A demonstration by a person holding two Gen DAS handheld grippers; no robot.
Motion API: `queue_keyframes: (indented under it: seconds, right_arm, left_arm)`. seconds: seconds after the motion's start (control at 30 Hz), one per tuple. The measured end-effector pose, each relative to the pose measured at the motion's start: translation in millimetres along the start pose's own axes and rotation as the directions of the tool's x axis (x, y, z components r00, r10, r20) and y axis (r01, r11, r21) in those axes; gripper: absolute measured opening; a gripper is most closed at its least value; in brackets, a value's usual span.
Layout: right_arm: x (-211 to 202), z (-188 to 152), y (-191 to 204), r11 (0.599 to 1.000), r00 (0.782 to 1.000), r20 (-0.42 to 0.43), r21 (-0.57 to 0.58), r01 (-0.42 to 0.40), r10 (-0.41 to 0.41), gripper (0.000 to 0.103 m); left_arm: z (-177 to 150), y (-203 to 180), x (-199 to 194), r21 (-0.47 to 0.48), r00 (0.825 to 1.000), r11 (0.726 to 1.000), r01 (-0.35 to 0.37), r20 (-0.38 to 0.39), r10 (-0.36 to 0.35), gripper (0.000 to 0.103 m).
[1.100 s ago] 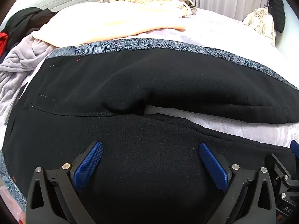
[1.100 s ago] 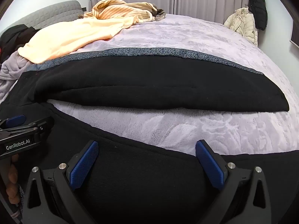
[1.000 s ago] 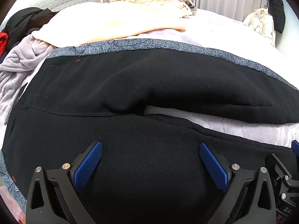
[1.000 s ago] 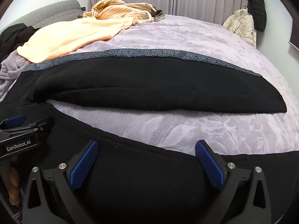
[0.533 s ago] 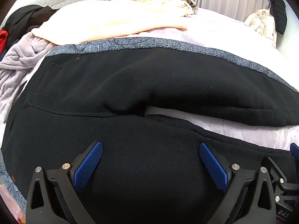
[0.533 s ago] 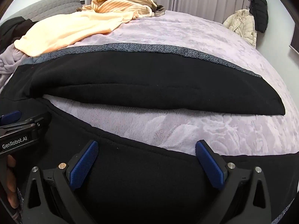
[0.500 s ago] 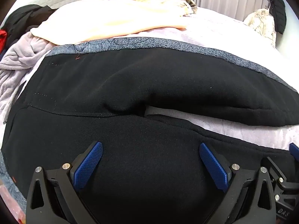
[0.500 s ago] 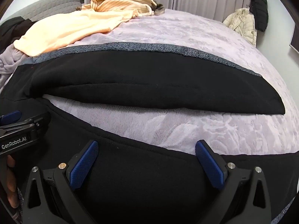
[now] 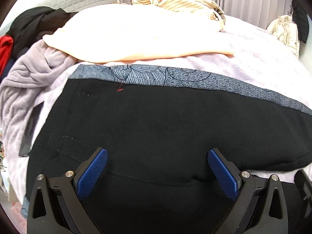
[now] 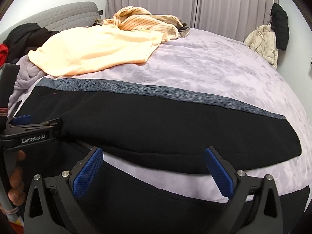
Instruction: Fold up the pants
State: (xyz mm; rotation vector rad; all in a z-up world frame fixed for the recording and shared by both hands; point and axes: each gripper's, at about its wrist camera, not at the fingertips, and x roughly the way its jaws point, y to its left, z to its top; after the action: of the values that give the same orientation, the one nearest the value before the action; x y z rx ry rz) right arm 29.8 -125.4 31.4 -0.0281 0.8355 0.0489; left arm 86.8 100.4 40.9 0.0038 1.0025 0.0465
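Black pants [image 9: 156, 120] with a blue-grey patterned side stripe [image 9: 175, 76] lie spread flat on a lilac bed, waist to the left. In the right wrist view the far leg [image 10: 165, 128] and the near leg [image 10: 156, 198] are parted by a strip of bedcover. My left gripper [image 9: 157, 170] hovers open over the seat and crotch seam, nothing between its blue pads. My right gripper [image 10: 153, 169] is open above the gap between the legs. The left gripper also shows at the left edge of the right wrist view, held by a hand [image 10: 16, 183].
A peach blanket [image 10: 93, 50] and a striped garment [image 10: 144, 23] lie at the far side of the bed [image 10: 224, 74]. Crumpled lilac fleece [image 9: 25, 89], black clothes [image 9: 37, 23] and a red item [image 9: 5, 46] pile up at the left. Jackets [image 10: 263, 41] hang at the right wall.
Both grippers have moved forward over the pants: the left now sits past the crotch seam, the right has reached the gap between the legs. Both stay open.
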Motion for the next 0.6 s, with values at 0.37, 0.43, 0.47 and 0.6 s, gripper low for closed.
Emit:
queue_keyframes:
  seconds: [0.37,0.43,0.47,0.6]
  right_arm:
    - [42,-25,31,1.0,0.997,-0.077,-0.024,-0.003,0.001,0.103]
    - [42,-28,31,1.0,0.996,-0.085,-0.019,-0.004,0.002,0.103]
    - [42,-28,31,1.0,0.996,-0.092,-0.016,-0.001,0.0,0.103]
    - [45,-25,27,1.0,0.993,-0.117,0.006,-0.013,0.013,0.103]
  left_arm:
    - [-34,-10,20,-0.035,0.999,0.999,0.004,0.037,-0.002,0.103]
    - [-38,-10,17,-0.041,0.999,0.999,0.011,0.041,-0.009,0.103]
    - [-37,-9,19,-0.044,0.999,0.999,0.016,0.04,-0.014,0.103]
    - [-39,-9,19,-0.046,0.999,0.999,0.018,0.046,-0.016,0.103]
